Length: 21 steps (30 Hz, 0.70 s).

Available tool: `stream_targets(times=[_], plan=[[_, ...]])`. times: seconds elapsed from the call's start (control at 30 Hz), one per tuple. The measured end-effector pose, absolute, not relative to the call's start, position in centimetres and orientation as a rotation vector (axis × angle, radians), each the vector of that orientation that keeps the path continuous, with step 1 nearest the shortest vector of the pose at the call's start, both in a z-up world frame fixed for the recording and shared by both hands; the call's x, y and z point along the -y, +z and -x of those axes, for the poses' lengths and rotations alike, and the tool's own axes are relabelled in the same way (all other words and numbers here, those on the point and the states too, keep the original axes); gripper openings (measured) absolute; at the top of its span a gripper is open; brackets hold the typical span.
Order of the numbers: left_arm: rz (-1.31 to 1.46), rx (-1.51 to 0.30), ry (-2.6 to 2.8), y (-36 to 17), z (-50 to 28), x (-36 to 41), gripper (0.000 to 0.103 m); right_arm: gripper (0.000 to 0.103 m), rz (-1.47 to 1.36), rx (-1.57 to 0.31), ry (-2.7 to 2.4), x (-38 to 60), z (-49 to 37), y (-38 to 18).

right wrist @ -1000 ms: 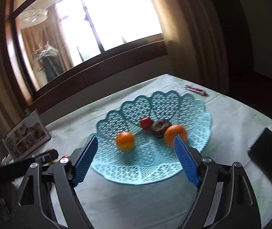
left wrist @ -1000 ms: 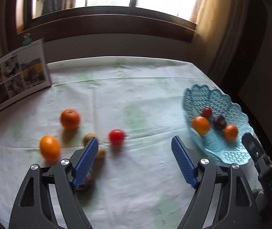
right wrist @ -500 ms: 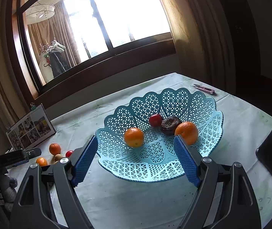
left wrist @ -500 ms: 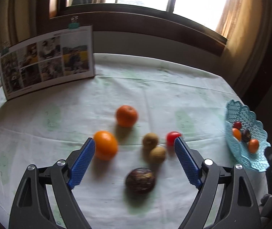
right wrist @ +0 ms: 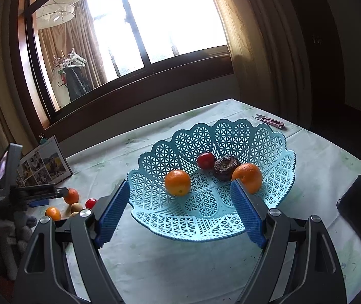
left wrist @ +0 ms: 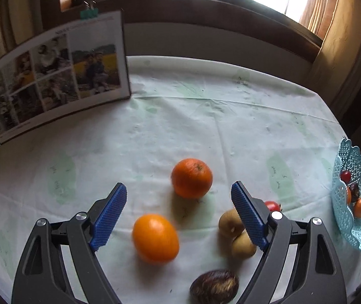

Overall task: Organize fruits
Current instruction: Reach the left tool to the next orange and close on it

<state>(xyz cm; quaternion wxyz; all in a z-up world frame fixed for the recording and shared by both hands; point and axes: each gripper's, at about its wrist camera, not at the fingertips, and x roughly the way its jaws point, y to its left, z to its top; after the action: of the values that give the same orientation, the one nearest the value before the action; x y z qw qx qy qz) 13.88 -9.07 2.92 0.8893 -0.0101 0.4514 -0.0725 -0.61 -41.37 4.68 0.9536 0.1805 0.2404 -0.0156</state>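
Blue basket [right wrist: 213, 210] fills right view, loose oranges [left wrist: 155, 238] fill left view, both jaws wide, empty.

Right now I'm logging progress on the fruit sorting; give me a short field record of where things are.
basket: light blue, on table
in basket: two oranges, red fruit, dark fruit
loose on table: two oranges, two brown fruits, red fruit, dark fruit
left gripper: jaws open, empty, above loose fruit
right gripper: jaws open, empty, facing basket
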Motion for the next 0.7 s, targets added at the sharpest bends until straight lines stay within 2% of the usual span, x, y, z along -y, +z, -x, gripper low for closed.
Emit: stream_targets(times=[0.1,0.33,0.5,0.53,0.7], plan=[[0.006,-0.946,-0.162,2.6,-14.7,9.7,0.082,0.083,-0.367,-0.494,-0.031,41.3,0.6,4.7],[-0.008,-0.970,-0.182,1.6,-15.9,10.5,0.056,0.083,-0.367,-0.502,-0.035,41.2,0.5,4.6],[-0.005,-0.980,-0.186,1.0,-15.9,10.6,0.045,0.083,-0.365,-0.505,-0.032,41.2,0.4,4.6],[-0.007,-0.974,-0.180,1.1,-15.8,10.6,0.041,0.083,-0.367,-0.504,-0.029,41.2,0.5,4.6],[0.036,-0.953,-0.199,2.1,-15.4,9.5,0.040,0.083,-0.383,-0.516,0.003,40.8,0.6,5.1]])
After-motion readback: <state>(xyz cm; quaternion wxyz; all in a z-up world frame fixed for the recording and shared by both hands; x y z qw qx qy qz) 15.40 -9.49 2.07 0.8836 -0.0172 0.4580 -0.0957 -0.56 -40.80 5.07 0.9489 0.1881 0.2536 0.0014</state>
